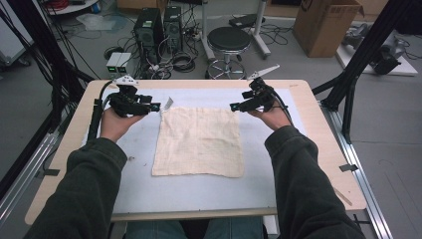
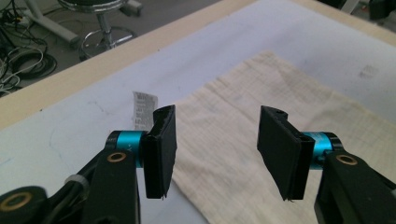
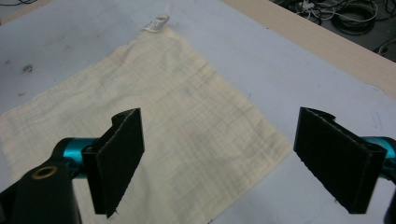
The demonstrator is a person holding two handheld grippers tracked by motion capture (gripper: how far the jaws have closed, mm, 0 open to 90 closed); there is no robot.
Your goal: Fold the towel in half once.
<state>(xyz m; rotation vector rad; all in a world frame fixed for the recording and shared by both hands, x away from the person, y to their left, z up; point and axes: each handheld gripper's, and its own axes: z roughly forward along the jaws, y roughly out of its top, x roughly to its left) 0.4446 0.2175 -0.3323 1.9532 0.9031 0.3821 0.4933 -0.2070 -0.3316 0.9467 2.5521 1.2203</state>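
- A cream cloth (image 1: 198,141) lies flat in the middle of the table's (image 1: 318,149) white mat (image 1: 134,184), its small tag (image 1: 168,103) at the far left corner.
- The left gripper (image 1: 155,106) hovers just above that far left corner; its jaws stand partly spread, with nothing between them and touching nothing.
- The right gripper (image 1: 234,106) hovers at the cloth's far right corner; its jaws are spread wide, empty, clear of the cloth.
- Both hands hold the grippers pointing inward toward each other.

Grey floor (image 1: 45,94); black stool (image 1: 228,40), computer towers (image 1: 149,27), cardboard box (image 1: 326,25).
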